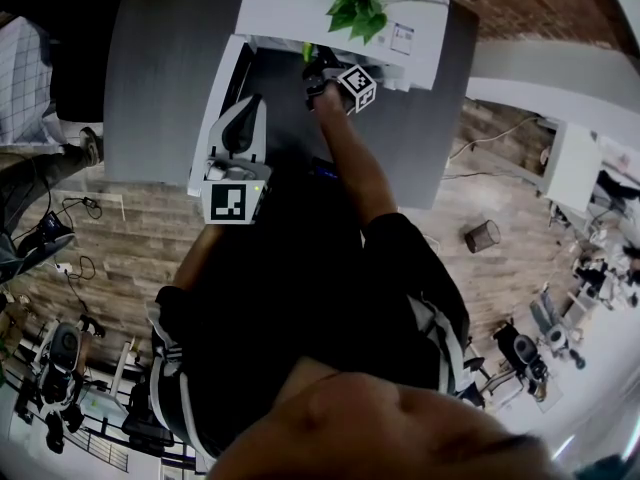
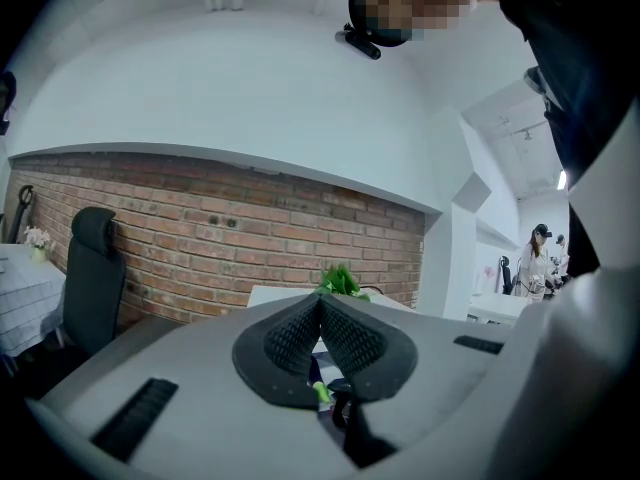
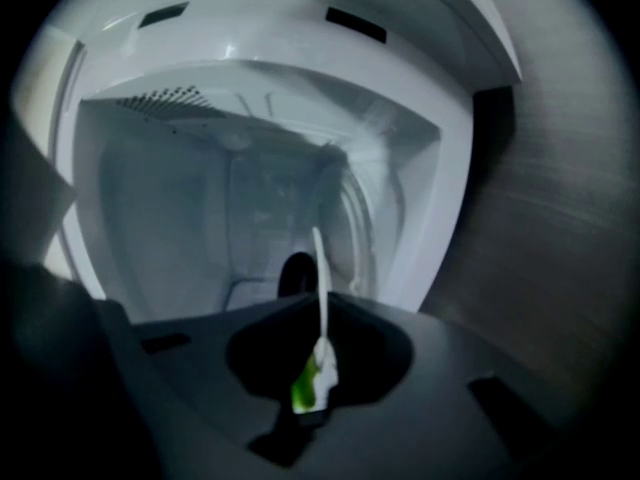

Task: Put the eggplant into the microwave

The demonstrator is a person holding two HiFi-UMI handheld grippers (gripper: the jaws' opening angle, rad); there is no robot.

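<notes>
Right gripper (image 3: 322,303), at the open microwave (image 3: 440,168) mouth, grips the eggplant (image 3: 310,388) by its green end. Left gripper (image 2: 320,303) closed, empty.

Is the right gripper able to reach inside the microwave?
Probably yes. The microwave stands open right in front of the right gripper, which is shut on the eggplant, and nothing blocks the opening.

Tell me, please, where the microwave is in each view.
Head view: the microwave, top centre, door open at the left.
Left gripper view: only its white top, just above the jaws, under the plant.
Right gripper view: its open cavity fills the picture.
Shared landmark: the eggplant's green stem.
</notes>
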